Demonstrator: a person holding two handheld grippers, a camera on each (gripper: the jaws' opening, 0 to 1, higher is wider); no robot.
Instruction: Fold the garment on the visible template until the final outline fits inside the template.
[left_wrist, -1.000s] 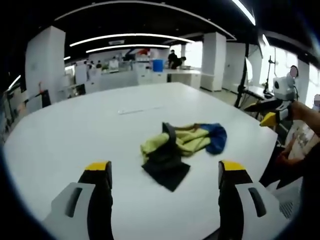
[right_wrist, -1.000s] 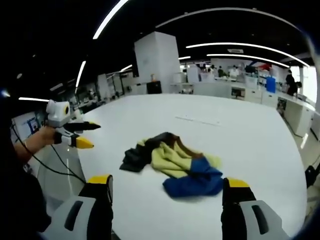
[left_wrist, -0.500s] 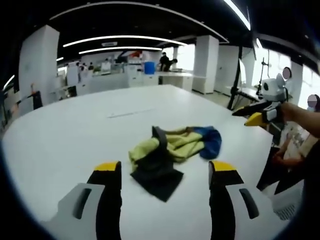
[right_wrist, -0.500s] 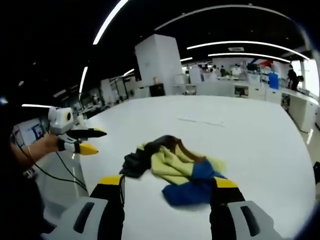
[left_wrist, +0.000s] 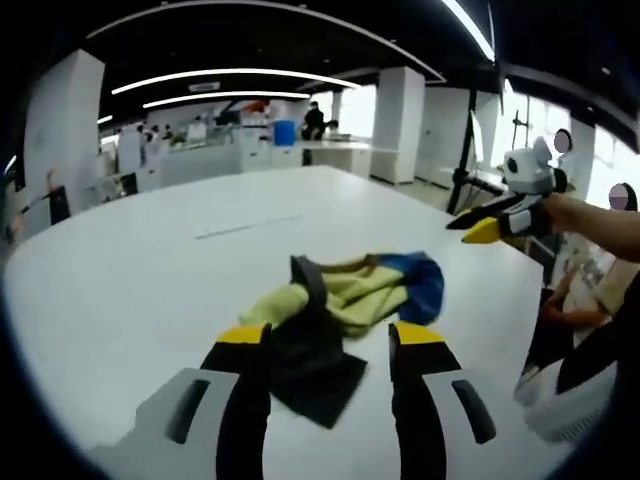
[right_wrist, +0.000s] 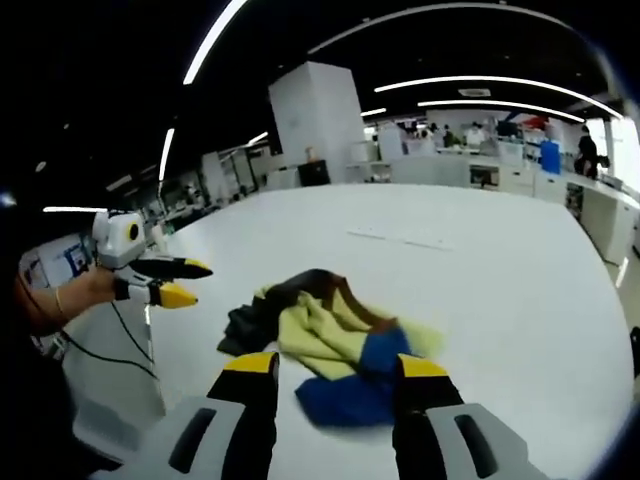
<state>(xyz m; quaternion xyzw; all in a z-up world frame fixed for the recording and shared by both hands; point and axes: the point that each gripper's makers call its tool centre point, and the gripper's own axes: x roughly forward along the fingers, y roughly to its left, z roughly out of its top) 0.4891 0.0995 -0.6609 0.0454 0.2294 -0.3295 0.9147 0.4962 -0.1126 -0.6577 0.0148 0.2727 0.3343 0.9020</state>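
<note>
In the left gripper view, the left hand-held gripper (left_wrist: 327, 345) rises from six o'clock, its yellow-tipped jaws spread with a gap between them and nothing pinched, hovering over the near dark corner of the garment (left_wrist: 345, 300). That garment lies crumpled on the white table (left_wrist: 130, 270) at the centre of the view: dark cloth nearest, pale yellow in the middle, blue out toward two o'clock. A thin strip (left_wrist: 245, 227) lies on the table at eleven o'clock, well beyond the heap. At three o'clock the right hand-held gripper (left_wrist: 470, 228) hangs off the table's edge; how its jaws stand I cannot tell. In the right gripper view, that gripper's own jaws stand spread above the blue part.
</note>
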